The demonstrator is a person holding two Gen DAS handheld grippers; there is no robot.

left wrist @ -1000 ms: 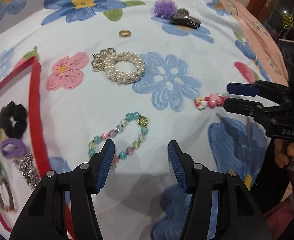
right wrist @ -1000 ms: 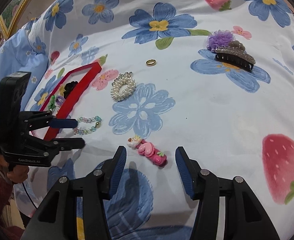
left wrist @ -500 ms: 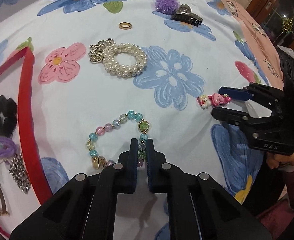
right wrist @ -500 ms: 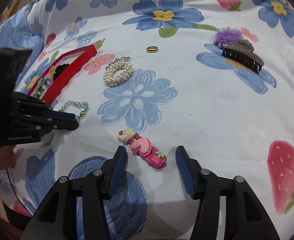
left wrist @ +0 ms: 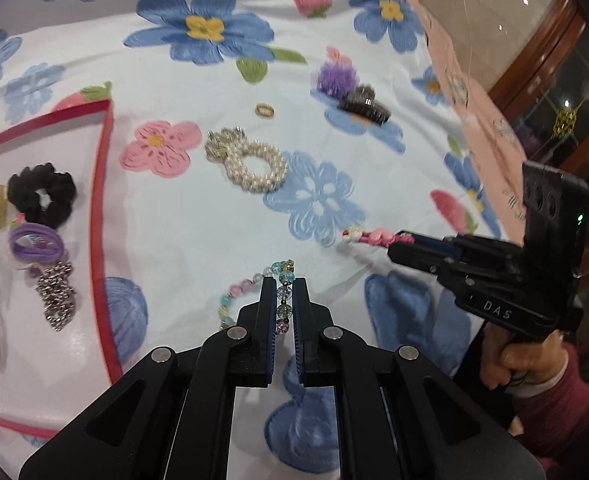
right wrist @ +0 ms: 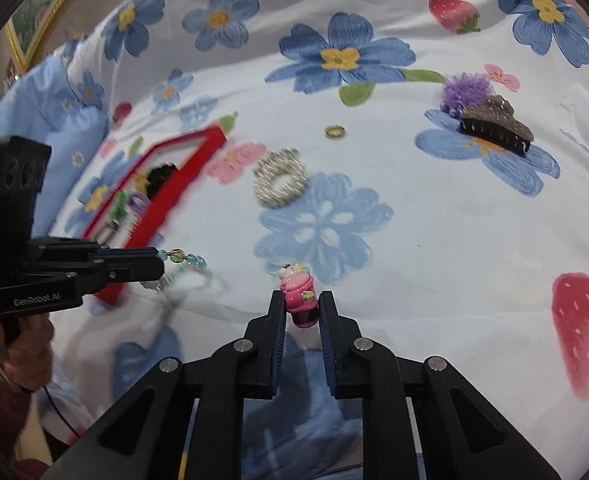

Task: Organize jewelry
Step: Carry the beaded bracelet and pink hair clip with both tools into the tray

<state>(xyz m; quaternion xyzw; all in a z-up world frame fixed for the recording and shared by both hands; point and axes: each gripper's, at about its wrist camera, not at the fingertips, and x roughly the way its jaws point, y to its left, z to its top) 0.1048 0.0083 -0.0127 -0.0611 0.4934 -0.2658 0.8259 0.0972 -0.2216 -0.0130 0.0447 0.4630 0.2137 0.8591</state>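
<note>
Floral bedsheet (left wrist: 214, 216) underlies both grips — the left gripper (left wrist: 284, 292) is pinched on the pastel glass-bead bracelet (left wrist: 254, 292), the right gripper (right wrist: 302, 308) on the pink heart-shaped hair clip (right wrist: 300, 294). The red-rimmed tray (left wrist: 101, 216) is seen at ten o'clock of the left jaws, nearer that hand.

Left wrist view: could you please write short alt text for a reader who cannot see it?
The left gripper is shut on a pastel beaded bracelet lying on a floral bedsheet. At left, a red tray holds hair ties; at right, the right gripper grips a pink hair clip.

A floral bed (left wrist: 198, 216) carries a red tray (left wrist: 101, 208), pearl bracelet (left wrist: 250, 166), ring (left wrist: 264, 110), claw clip (left wrist: 364, 107) and purple pompom (left wrist: 336, 77).
</note>
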